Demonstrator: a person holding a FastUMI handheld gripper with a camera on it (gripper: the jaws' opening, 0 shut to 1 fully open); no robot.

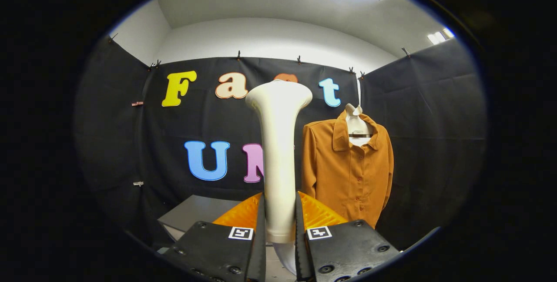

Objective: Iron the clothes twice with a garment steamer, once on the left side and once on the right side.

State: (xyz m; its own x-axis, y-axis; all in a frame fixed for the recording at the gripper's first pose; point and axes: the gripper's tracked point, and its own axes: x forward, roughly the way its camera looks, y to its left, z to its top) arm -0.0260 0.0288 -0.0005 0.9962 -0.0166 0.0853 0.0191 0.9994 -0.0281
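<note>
My gripper (279, 216) is shut on the handle of a cream-white garment steamer (278, 142), which stands upright between the fingers with its flared head at the top. Beyond the fingers and to the right, an orange-brown button-up shirt (348, 169) hangs on a white hanger (357, 125) against the black cloth wall. The steamer is apart from the shirt and left of its sleeve.
A grey table (196, 212) lies low, beyond the left finger. Black cloth walls close in the booth at the back and on both sides, with white walls and ceiling lights above.
</note>
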